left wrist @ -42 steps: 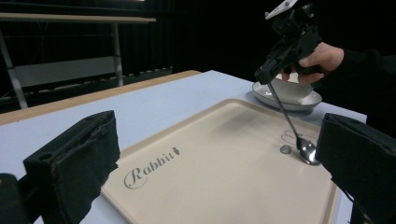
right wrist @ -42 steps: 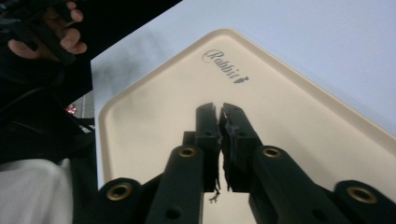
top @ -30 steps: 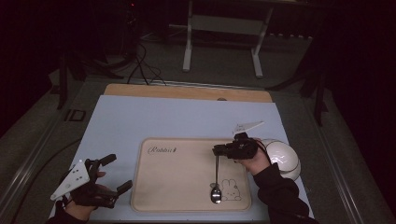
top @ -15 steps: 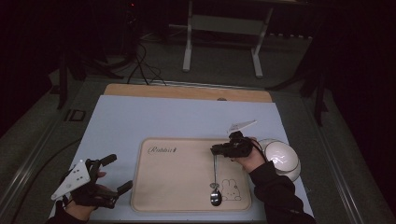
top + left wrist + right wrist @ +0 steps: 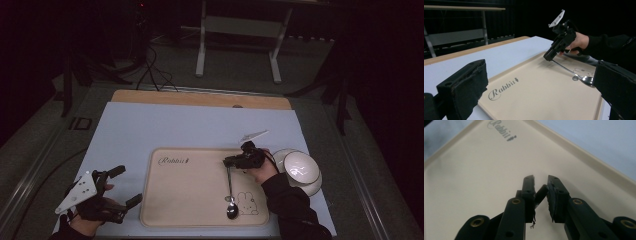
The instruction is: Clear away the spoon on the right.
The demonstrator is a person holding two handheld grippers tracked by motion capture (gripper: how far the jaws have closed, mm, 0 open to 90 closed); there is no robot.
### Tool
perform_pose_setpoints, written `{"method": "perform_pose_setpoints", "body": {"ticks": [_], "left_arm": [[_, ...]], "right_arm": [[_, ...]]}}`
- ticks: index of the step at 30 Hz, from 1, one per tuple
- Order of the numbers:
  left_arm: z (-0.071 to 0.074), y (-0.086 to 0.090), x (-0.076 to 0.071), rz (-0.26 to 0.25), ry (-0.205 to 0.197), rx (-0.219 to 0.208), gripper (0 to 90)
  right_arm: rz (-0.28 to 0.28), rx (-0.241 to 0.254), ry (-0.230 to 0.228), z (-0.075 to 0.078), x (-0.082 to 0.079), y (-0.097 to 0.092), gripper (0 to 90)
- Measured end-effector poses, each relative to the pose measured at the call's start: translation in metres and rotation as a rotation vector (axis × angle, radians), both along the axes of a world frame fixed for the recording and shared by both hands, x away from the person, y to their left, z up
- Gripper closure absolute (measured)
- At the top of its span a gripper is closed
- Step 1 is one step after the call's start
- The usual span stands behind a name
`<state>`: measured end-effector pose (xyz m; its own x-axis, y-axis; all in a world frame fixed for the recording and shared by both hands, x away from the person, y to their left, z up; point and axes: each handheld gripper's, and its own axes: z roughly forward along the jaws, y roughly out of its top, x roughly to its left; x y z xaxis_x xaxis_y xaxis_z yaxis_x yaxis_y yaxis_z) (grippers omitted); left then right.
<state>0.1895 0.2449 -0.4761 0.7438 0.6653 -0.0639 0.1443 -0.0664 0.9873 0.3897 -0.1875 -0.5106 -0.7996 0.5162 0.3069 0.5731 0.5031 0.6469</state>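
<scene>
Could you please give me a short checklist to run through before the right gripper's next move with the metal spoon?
1. Right gripper closed on the handle end of the metal spoon: ok; the handle tip sits between its pads in the right gripper view.
2. Spoon bowl resting on the beige rectangular mat with the rabbit print: ok, it lies beside the rabbit drawing.
3. Handle squarely held: not ok, it sits at a slant across the pads.
4. Left gripper out of the way: ok, open and empty at the mat's left edge.
5. Stacked white ceramic bowls undisturbed: ok, beside the right hand.
6. Bowls empty: cannot tell.
</scene>
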Motion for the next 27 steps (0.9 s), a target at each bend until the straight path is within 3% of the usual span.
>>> {"method": "perform_pose_setpoints", "body": {"ticks": [10,15,27], "left_arm": [[0.000,0.000,0.000,-0.002,0.000,0.000,0.0],[0.000,0.000,0.000,-0.002,-0.001,0.002,0.0],[0.000,0.000,0.000,-0.001,-0.001,0.002,0.0]], "right_arm": [[-0.044,-0.044,0.026,-0.016,0.005,-0.001,73.5],[-0.065,-0.061,0.011,-0.014,0.006,-0.003,67.6],[-0.090,-0.045,-0.025,-0.003,0.002,-0.005,64.2]]}}
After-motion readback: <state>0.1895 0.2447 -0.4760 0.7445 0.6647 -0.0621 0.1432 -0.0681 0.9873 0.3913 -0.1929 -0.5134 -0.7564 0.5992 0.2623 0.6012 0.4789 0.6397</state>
